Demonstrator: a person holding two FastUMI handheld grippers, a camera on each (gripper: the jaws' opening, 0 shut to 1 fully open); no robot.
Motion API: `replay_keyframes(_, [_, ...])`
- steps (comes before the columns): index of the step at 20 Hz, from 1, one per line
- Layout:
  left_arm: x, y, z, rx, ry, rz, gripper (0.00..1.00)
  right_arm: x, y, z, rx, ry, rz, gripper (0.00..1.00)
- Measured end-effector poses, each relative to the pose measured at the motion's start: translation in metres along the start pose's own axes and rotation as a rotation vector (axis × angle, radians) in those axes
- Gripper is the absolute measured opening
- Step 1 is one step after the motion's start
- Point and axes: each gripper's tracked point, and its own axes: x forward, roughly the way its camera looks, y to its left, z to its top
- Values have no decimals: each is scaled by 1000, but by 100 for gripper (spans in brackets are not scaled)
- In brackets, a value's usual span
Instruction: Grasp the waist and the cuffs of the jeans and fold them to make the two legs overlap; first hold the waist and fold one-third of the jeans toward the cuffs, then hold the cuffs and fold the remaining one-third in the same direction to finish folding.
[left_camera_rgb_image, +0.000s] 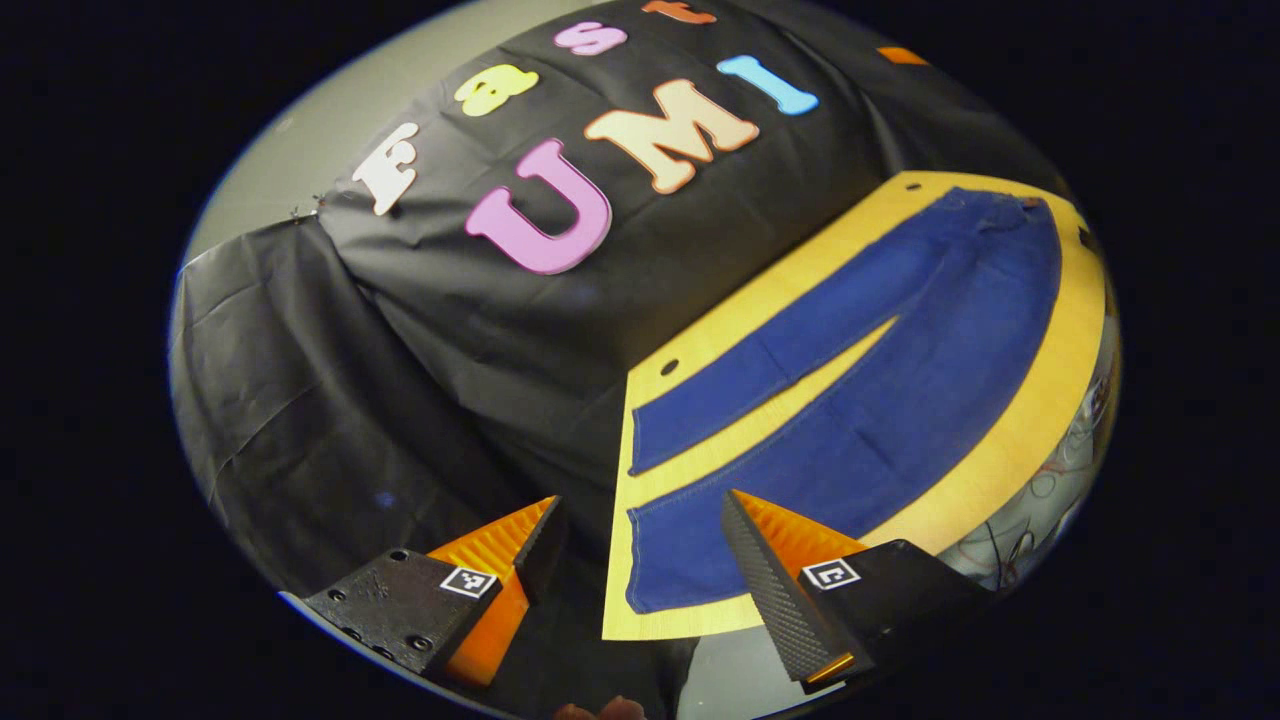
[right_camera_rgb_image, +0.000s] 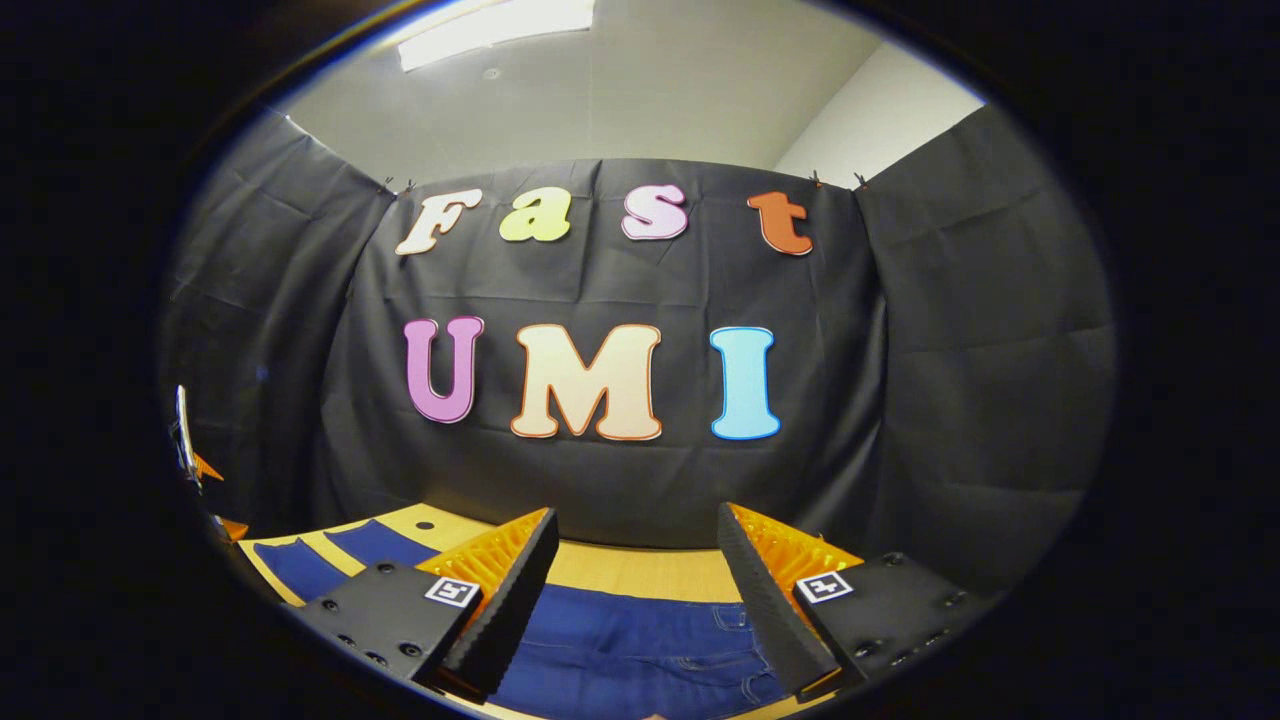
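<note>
left hand-held gripper (left_camera_rgb_image: 640, 540) spread wide, empty, above near cuff | right hand-held gripper (right_camera_rgb_image: 635, 560) likewise agape over waist | dark blue denim jeans (left_camera_rgb_image: 900, 350) flat on pale yellow wooden counter (left_camera_rgb_image: 1040, 420), legs apart | pinch both cuff and waist edges squarely, carry near leg over far.

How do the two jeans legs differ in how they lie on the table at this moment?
In the left gripper view, the far leg lies beside the booth wall, while the near leg lies beside the table's open edge. The near leg's cuff sits just ahead of the left tongs; the far leg's cuff lies beyond it. Both lie flat, spread apart in a V, joined at the waist, not yet overlapped.
</note>
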Motion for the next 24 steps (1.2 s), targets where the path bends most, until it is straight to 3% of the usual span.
replay_keyframes(7, [27, -45, -74, 273, 139, -163, 95, 14, 7, -12, -52, 34, -7, 99])
replay_keyframes(13, [49, -50, -129, 563, 245, -220, 95, 26, 15, -33, -73, 86, -15, 99])
replay_keyframes(19, [70, -62, -156, 725, 299, -297, 96, 34, 15, -46, -85, 118, -33, 99])
replay_keyframes(20, [74, -62, -156, 755, 295, -302, 100, 35, 13, -46, -87, 118, -39, 99])
replay_keyframes(22, [82, -62, -158, 771, 300, -321, 88, 37, 7, -48, -88, 118, -56, 99])
replay_keyframes(24, [89, -61, -159, 767, 308, -332, 87, 39, 1, -53, -81, 131, -74, 100])
